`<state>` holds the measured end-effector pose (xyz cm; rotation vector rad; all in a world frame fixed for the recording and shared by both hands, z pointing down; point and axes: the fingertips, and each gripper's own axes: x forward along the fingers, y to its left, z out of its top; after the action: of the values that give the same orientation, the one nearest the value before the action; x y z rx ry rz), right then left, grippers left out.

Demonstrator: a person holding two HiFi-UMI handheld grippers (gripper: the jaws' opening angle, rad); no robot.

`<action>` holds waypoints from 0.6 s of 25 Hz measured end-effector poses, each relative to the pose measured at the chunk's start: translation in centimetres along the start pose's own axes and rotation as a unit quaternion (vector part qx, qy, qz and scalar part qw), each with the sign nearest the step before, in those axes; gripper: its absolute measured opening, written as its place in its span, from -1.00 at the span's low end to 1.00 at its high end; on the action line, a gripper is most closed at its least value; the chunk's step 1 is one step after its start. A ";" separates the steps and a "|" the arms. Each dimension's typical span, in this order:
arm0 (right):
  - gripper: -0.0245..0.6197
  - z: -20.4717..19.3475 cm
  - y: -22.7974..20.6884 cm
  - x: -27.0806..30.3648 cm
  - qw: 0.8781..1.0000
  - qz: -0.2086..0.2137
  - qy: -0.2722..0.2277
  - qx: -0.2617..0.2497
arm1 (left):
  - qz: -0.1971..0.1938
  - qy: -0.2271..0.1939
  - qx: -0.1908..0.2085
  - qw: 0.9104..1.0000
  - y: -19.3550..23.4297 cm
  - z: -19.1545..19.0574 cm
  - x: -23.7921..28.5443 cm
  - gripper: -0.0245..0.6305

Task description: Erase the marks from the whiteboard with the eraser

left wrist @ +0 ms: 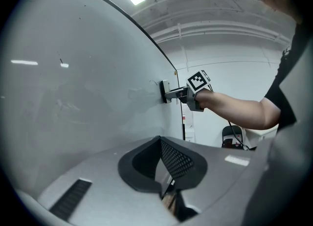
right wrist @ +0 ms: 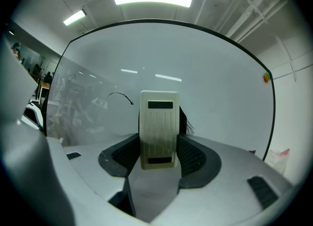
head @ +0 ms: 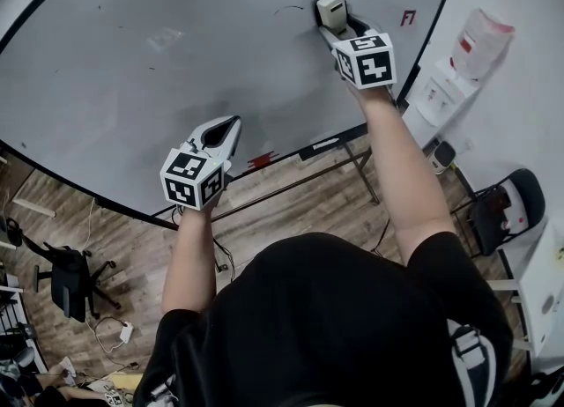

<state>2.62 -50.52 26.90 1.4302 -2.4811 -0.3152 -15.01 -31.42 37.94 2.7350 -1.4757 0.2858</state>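
Eraser [right wrist: 158,129], one, clamped by right hand-held gripper [right wrist: 157,154]; left hand-held gripper [left wrist: 162,144] closed; one mark [right wrist: 121,96].

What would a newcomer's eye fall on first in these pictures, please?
The big whiteboard fills the scene. The right gripper holds a pale eraser, clamped in its jaws, against the board near the right edge. Just left of the eraser sits a thin curved black mark. The left gripper hangs lower down, shut and empty.
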 end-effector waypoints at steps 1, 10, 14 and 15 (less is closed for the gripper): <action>-0.21 0.0 0.0 0.0 1.000 -0.001 0.002 -0.002 | 0.000 0.000 0.000 1.000 0.0 0.0 0.0 -0.89; -0.21 2.8 1.3 -0.2 0.999 -0.006 -0.012 -0.037 | 0.004 0.004 -0.001 1.000 0.7 -0.5 -0.7 -0.89; -0.21 4.0 2.5 -0.3 0.998 -0.011 -0.020 -0.058 | 0.011 0.002 0.001 1.000 1.1 -0.5 -1.6 -0.89; -0.21 4.2 2.8 -0.3 0.998 -0.013 -0.020 -0.065 | 0.013 0.002 0.000 1.000 1.2 -0.5 -1.8 -0.89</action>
<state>-0.85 -48.63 23.80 1.4189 -2.4255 -0.5047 -17.07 -30.59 38.06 2.7164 -1.5102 0.2914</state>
